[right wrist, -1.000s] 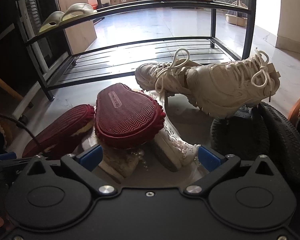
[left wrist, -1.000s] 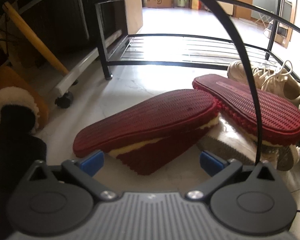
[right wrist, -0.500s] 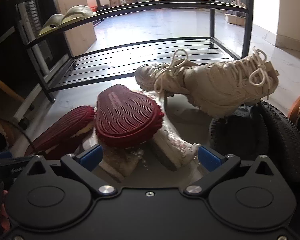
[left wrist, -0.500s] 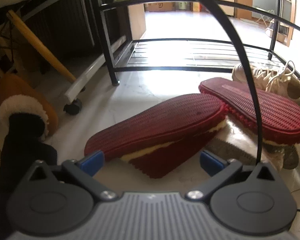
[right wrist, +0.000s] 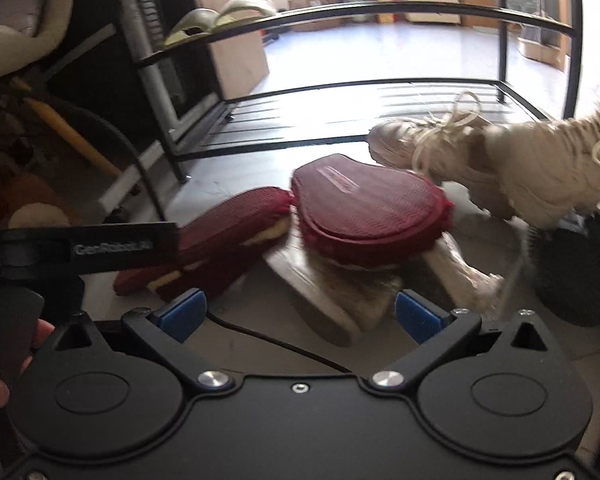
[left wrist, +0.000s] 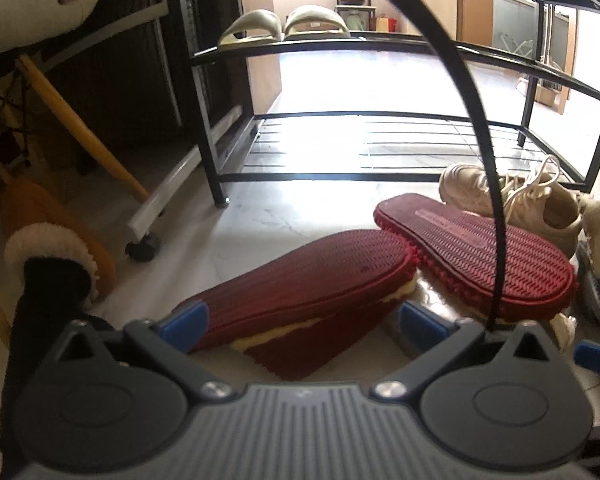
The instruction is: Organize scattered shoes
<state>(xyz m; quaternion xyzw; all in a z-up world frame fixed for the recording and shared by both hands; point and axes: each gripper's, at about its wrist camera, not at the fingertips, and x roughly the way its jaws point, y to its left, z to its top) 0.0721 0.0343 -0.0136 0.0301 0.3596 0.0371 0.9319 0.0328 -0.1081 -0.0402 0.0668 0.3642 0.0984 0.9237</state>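
Shoes lie in a heap on the pale floor in front of the black metal rack. 2 red slippers are turned sole up: the near slipper leans on its side, and its toe touches the far slipper, which rests on a grey fuzzy shoe. Both soles are ribbed rubber. Behind them lies a beige laced sneaker; a black shoe is at the right. 2 pale sandals stand on the upper shelf. A black cable crosses the left view. The left gripper and the right gripper are both spread wide and hold nothing.
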